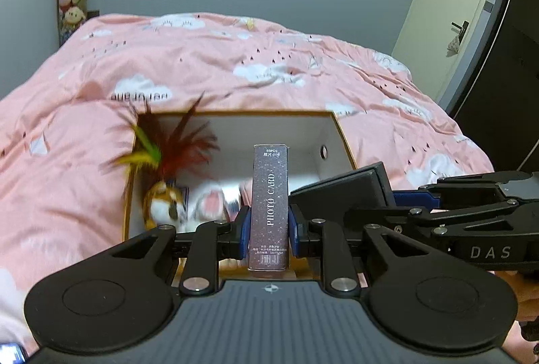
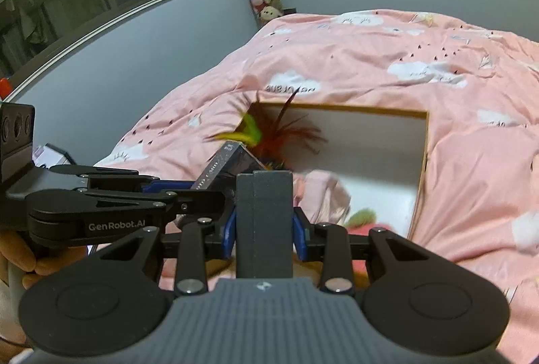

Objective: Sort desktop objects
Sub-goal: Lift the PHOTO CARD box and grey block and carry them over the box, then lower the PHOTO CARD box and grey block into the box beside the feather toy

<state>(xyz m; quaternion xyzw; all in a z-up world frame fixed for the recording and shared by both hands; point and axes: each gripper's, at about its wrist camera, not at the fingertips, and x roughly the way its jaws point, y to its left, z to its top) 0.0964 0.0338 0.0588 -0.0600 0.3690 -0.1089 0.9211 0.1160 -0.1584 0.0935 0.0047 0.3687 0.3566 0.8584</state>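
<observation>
Two grippers: both are working above the open box, each carrying something.
Left gripper (image 1: 268, 222): its blue fingers (image 1: 243, 231) are clamping a tall, narrow box lettered PHOTO CARD (image 1: 269, 207), holding it upright by its two long sides.
Right gripper (image 2: 264, 225): its fingers (image 2: 230, 229) are pinching a dark grey rectangular case (image 2: 263, 222) on both flanks, narrowly parted, the case standing on end.
Side by side: in the left wrist view the right gripper is reaching in from the right with the grey case tilted; in the right wrist view the left one is coming in from the left with the card box leaning.
Open box (image 1: 343, 138): white inside with a tan rim, it is sitting on the bed's pink cloud-print duvet (image 1: 235, 60), below and beyond both held items.
Inside the box: a feather toy (image 1: 175, 145) with red, green and yellow plumes is poking over the left rim, and an orange-and-white plush (image 1: 163, 205) is lying beneath it; the rest is blurring.
Hand: fingers of the person are showing under the left gripper in the right wrist view.
</observation>
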